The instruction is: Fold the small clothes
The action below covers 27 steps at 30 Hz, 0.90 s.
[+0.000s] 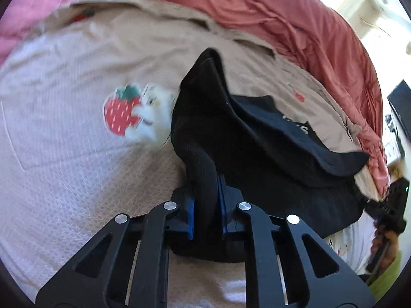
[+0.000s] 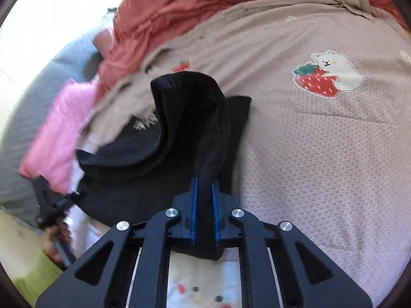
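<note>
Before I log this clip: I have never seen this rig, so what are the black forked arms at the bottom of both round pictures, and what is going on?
They are two hand-held grippers, each with a fisheye camera looking along its fingers. One picture comes from the left gripper, the other from the right gripper. Each is shut on a fold of the same small black knit garment, bunched and partly lifted. It lies on a beige quilted bedspread with a strawberry-and-bear print, with a rumpled coral-red blanket behind. In the right view, a person's hand holds the other gripper's handle.
</note>
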Each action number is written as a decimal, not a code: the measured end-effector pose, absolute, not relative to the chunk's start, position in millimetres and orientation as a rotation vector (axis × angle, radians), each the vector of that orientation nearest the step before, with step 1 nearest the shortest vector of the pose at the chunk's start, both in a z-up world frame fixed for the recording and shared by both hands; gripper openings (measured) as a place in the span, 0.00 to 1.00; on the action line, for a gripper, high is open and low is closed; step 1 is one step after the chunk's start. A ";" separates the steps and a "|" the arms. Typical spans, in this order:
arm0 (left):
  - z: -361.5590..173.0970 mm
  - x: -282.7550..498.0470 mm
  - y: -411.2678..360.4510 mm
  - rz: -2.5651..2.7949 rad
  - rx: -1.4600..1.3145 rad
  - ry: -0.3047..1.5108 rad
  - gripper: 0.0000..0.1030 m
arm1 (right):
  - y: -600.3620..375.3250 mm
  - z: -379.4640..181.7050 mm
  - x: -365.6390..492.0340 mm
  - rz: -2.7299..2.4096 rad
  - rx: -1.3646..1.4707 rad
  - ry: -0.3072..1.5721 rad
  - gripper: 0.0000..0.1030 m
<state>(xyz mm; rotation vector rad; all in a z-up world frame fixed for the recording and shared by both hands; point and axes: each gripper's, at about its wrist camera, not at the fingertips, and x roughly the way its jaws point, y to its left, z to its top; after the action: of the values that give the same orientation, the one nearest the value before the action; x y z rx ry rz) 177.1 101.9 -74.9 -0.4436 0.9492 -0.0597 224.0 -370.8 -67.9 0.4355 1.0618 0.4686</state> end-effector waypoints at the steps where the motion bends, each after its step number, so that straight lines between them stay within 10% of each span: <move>1: -71.6 174.7 103.7 -0.071 -0.451 0.942 0.08 | -373.5 -65.6 222.5 0.476 0.456 1.054 0.08; 9: -81.3 151.2 132.2 -0.132 -0.525 0.961 0.10 | -401.8 -75.3 185.6 0.394 0.530 1.126 0.07; 12: -100.2 152.1 138.4 -0.084 -0.559 1.007 0.28 | -391.7 -88.2 188.7 0.334 0.444 1.210 0.08; 17: -77.7 146.0 137.4 -0.045 -0.491 0.963 0.32 | -385.6 -67.5 188.0 0.273 0.314 1.119 0.42; 27: -27.3 156.8 81.0 -0.145 -0.305 0.864 0.44 | -329.3 -42.7 198.7 0.445 0.070 0.911 0.46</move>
<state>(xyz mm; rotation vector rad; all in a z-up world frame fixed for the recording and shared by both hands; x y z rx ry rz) 156.8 81.0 -27.3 -0.3047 0.8642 -0.1449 198.7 -329.3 -42.7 0.0700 0.9106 0.4446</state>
